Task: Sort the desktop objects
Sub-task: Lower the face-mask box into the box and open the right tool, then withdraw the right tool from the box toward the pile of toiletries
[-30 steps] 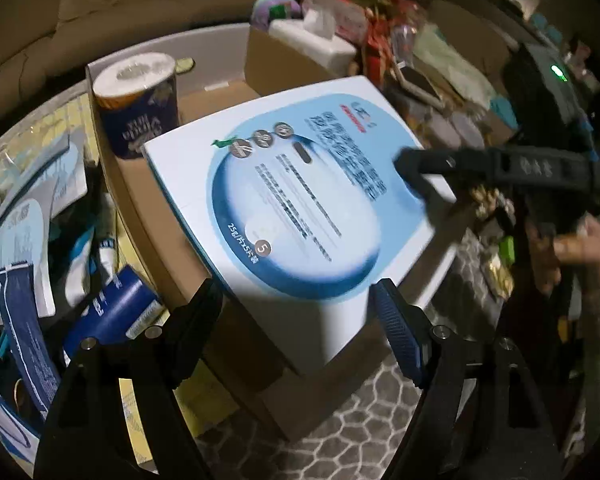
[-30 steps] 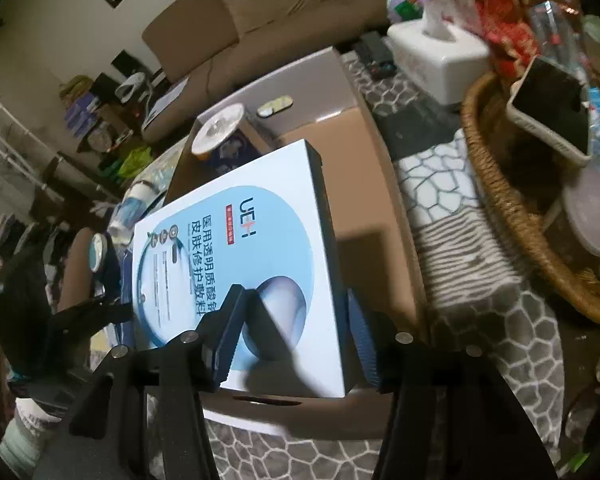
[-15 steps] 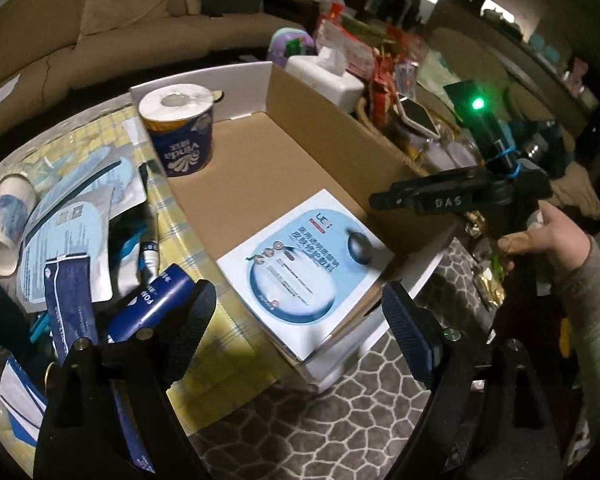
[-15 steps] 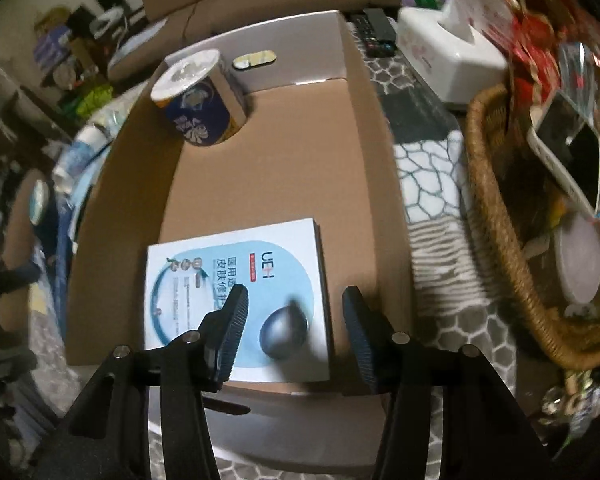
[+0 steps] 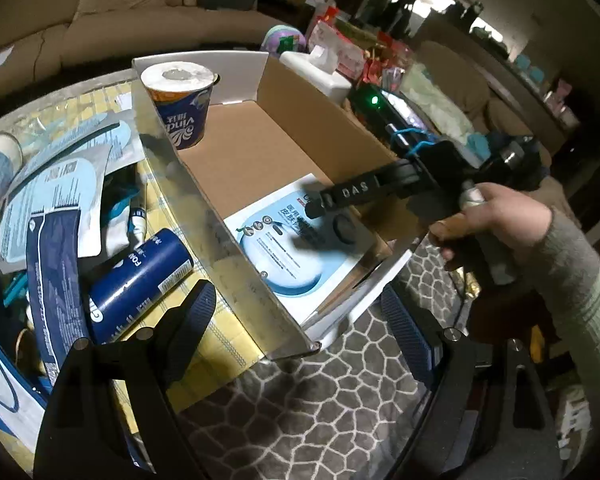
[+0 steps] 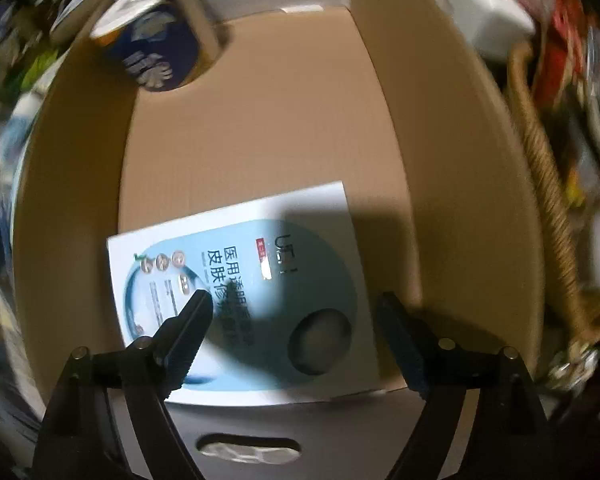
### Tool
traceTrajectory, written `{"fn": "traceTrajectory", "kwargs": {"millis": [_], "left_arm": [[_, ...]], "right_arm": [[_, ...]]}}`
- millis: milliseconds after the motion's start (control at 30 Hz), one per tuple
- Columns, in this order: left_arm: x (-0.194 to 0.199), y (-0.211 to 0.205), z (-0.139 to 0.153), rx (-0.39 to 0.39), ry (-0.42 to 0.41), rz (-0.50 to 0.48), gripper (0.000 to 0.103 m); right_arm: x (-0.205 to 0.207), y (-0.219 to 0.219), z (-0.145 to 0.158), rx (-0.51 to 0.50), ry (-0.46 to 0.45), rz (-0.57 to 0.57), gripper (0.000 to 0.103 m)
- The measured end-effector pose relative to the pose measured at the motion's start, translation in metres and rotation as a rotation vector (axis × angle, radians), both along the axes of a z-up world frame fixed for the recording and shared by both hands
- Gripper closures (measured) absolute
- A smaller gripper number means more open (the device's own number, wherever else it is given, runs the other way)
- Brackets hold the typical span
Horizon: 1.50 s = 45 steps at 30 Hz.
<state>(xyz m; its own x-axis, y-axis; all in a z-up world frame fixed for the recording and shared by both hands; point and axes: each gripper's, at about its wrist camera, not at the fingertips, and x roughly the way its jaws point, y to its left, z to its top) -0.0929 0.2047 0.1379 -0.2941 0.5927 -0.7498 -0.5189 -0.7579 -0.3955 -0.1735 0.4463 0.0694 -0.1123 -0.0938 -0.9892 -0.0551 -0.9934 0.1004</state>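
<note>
Cardboard box (image 6: 260,128) holds the sorted goods: the blue-and-white mask carton (image 6: 240,292) lies flat at its near edge, the tissue roll (image 5: 180,100) in the far-left corner. Right tool (image 6: 292,332) hovers released above the carton; left tool (image 5: 300,324) gapes empty beside the blue can (image 5: 140,280).

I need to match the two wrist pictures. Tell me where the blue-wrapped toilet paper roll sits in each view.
Left wrist: blue-wrapped toilet paper roll stands upper left, in the brown cardboard box's far corner.
Right wrist: roll upper left, blurred, same far corner.
Shared landmark: white and blue flat mask box lying at the near end.
</note>
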Motion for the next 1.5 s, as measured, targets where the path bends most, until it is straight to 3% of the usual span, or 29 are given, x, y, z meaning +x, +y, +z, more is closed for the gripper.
{"fn": "traceTrajectory", "kwargs": {"millis": [267, 500, 567, 767, 833, 1000, 1333, 1433, 1500], "left_arm": [[-0.004, -0.028, -0.005, 0.048, -0.019, 0.029, 0.019], [-0.004, -0.046, -0.007, 0.056, -0.025, 0.054, 0.019], [-0.002, -0.049, -0.006, 0.056, -0.021, 0.055, 0.019], [-0.002, -0.058, -0.001, 0.052, -0.010, 0.069, 0.019], [-0.003, -0.061, 0.001, 0.043, -0.001, 0.074, 0.019], [-0.005, -0.071, 0.000, 0.020, 0.012, 0.092, 0.019], [0.003, -0.110, -0.012, 0.008, -0.005, 0.152, 0.018], [0.014, -0.128, -0.013, -0.011, 0.002, 0.171, 0.018], [0.022, -0.143, -0.012, -0.033, 0.015, 0.188, 0.017]], "right_arm": [[-0.002, 0.001, -0.019, -0.054, -0.099, 0.015, 0.015], [0.005, -0.014, -0.022, 0.082, -0.133, 0.163, 0.017], [0.002, -0.019, -0.012, 0.191, -0.090, 0.199, 0.017], [-0.031, -0.032, 0.022, 0.063, 0.111, 0.145, 0.016], [-0.046, -0.038, 0.012, 0.023, 0.095, 0.118, 0.016], [-0.062, -0.051, -0.026, 0.050, -0.006, 0.117, 0.017], [-0.044, -0.048, -0.035, 0.100, -0.046, 0.193, 0.016], [-0.035, -0.047, -0.021, 0.128, 0.026, 0.177, 0.016], [-0.026, -0.046, -0.002, 0.082, 0.099, 0.155, 0.016]]}}
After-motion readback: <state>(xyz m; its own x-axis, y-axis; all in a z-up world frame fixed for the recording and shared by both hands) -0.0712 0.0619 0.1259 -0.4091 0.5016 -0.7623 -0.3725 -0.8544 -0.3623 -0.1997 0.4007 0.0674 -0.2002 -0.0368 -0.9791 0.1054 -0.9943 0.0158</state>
